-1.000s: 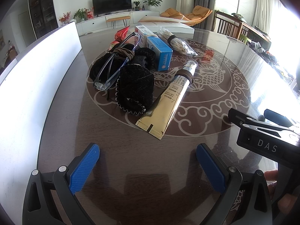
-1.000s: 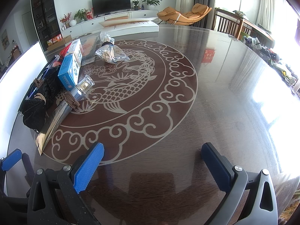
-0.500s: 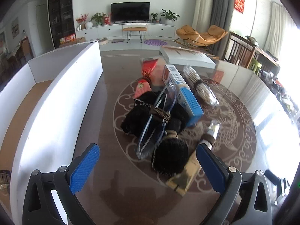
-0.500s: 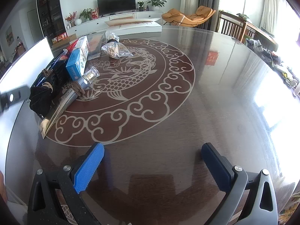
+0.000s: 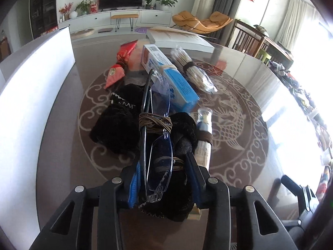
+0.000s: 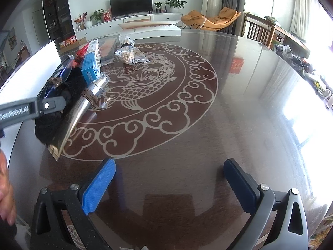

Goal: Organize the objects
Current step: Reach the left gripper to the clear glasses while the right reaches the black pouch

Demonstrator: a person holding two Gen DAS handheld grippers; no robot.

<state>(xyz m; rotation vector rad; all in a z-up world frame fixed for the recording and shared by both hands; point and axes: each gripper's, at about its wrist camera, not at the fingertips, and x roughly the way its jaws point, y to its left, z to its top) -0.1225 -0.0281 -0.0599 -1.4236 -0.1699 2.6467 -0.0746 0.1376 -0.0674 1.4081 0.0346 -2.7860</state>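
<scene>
My left gripper (image 5: 164,183) has its jaws closing on a black knitted pouch (image 5: 179,198); both blue pads press its sides. Clear glasses (image 5: 160,162) lie on top of the pouch, tied to it with brown cord. A second black pouch (image 5: 118,125) lies just beyond on the left. A gold tube (image 5: 205,141) rests against the held pouch on the right. In the right wrist view the left gripper (image 6: 41,106) reaches into the pile from the left. My right gripper (image 6: 168,185) is open over bare table (image 6: 208,125), holding nothing.
Behind the pouches lie a blue box (image 5: 172,83), a bag of cotton swabs (image 5: 193,70) and red packets (image 5: 118,70). A tall white box wall (image 5: 31,93) stands along the left. A flat white box (image 5: 179,39) sits at the far edge. A hand (image 6: 4,187) shows at the left.
The left gripper moved forward onto the pile and its wide-open jaws came together round the black pouch with the glasses. The right gripper stayed where it was.
</scene>
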